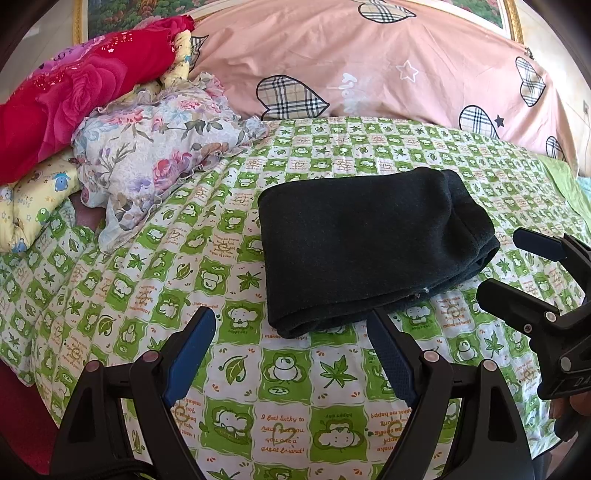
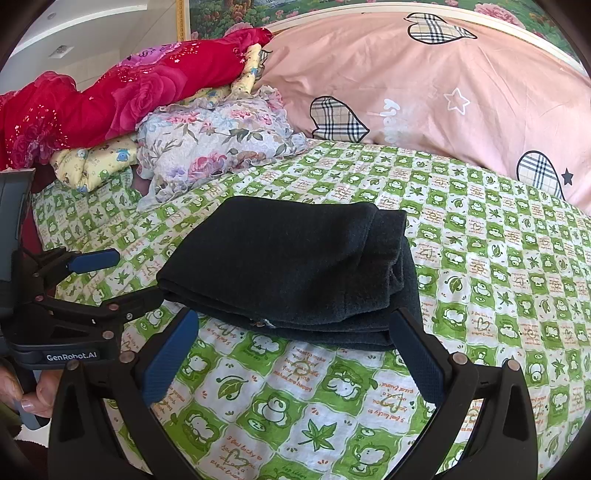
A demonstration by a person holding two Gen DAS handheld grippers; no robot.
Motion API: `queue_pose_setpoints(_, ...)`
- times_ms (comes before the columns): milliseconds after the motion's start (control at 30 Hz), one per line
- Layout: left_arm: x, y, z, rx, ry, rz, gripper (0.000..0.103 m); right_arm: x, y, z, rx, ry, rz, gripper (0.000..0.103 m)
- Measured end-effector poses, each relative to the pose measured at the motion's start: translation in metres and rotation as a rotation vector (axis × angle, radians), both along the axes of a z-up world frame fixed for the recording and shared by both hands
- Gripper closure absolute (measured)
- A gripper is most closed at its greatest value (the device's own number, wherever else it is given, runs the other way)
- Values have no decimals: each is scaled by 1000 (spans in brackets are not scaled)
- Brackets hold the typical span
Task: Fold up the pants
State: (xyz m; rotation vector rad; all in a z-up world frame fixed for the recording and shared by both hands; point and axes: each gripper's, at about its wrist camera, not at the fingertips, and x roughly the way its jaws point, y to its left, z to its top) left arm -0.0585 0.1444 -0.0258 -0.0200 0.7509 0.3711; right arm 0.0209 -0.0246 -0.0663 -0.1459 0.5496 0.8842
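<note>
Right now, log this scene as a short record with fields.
pants: dark pants, folded into a compact stack, lying flat
surface: green-and-white patterned bedsheet
left gripper: open, empty, just short of the pants' near edge
right gripper: open, empty, near edge of pants between its fingers
behind: pink quilt, floral cloth, red blanket

one folded pants [image 1: 373, 247] — two grippers, left gripper [image 1: 291, 354], right gripper [image 2: 291, 354]

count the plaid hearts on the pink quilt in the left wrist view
5: top centre, middle left by the floral cloth, upper right, lower right, far right edge, partly hidden. More may lie outside view.
</note>
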Motion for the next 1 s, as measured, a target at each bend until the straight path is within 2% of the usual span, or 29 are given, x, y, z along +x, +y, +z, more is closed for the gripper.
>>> queue_pose_setpoints(1000,26,10,11,50,15,7,19,20,2,8,8,7,-21,0)
